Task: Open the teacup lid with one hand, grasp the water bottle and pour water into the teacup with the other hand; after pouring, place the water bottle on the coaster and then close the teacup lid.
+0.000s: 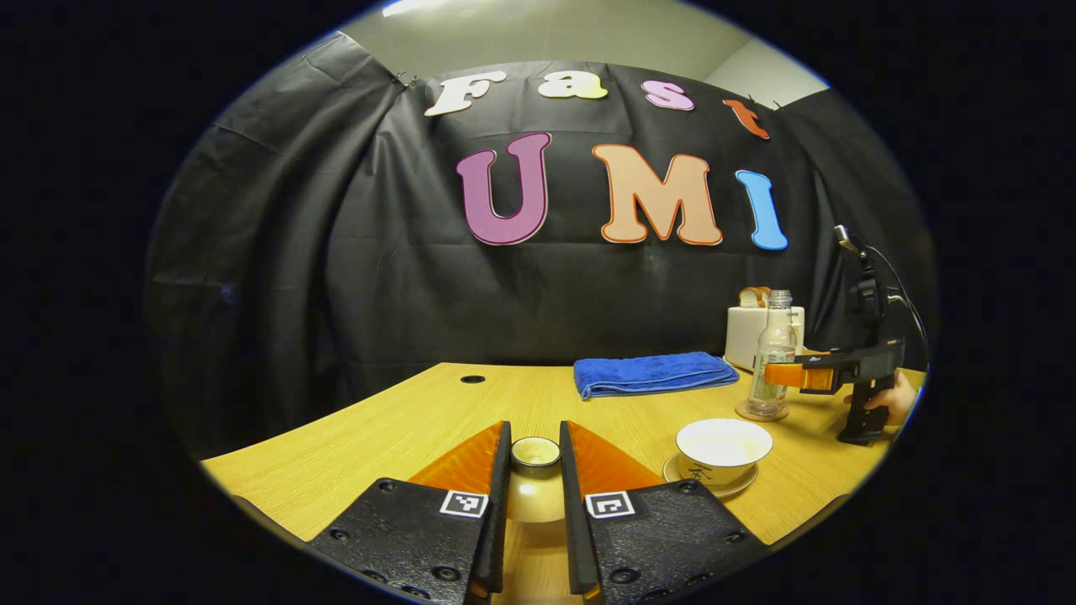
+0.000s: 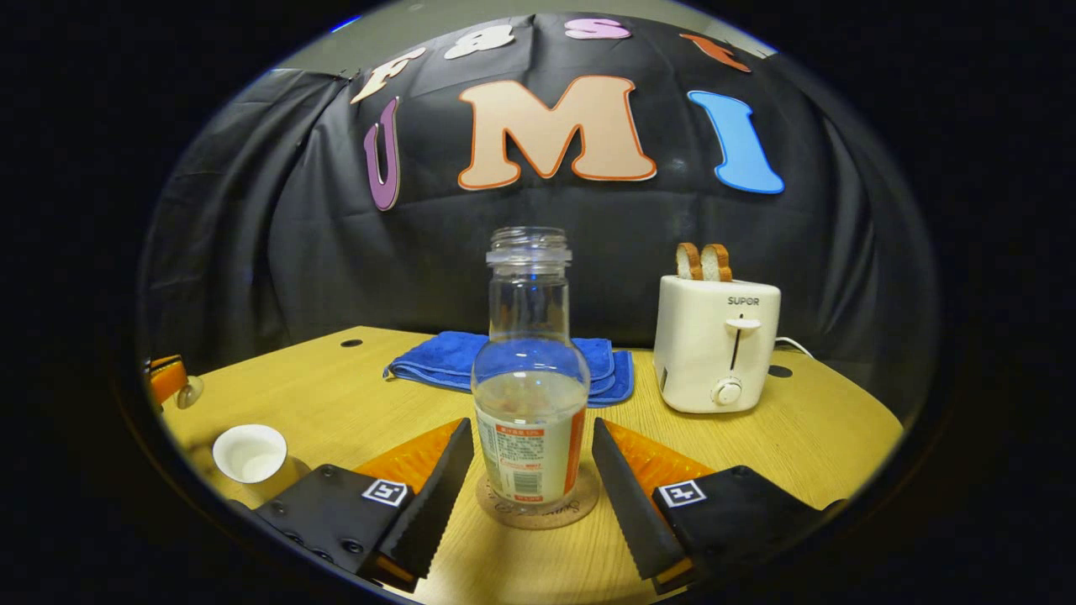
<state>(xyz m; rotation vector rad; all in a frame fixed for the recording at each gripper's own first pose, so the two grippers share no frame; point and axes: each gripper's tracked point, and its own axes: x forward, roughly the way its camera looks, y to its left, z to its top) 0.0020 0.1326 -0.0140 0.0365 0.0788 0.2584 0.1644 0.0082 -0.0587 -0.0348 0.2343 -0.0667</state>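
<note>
- Teacup, white ceramic bowl-shaped (image 1: 723, 448), sits uncovered on its saucer (image 1: 711, 486) on the light wooden table (image 1: 403, 424).
- Left gripper (image 1: 535, 470) pinches the small beige round lid (image 1: 535, 454), both fingers pressing it, held off to the cup's side.
- Clear plastic water bottle, uncapped (image 2: 530, 395), stands upright on the round cork coaster (image 2: 538, 511).
- Right gripper (image 2: 530, 470) is spread wide, fingers either side of the bottle, not touching.
- Blue folded towel (image 2: 454, 357) and white toaster (image 2: 716, 344) behind.

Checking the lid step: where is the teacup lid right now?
In the left gripper view the lid sits between the left gripper's fingers, left of the open teacup on its saucer.
</note>
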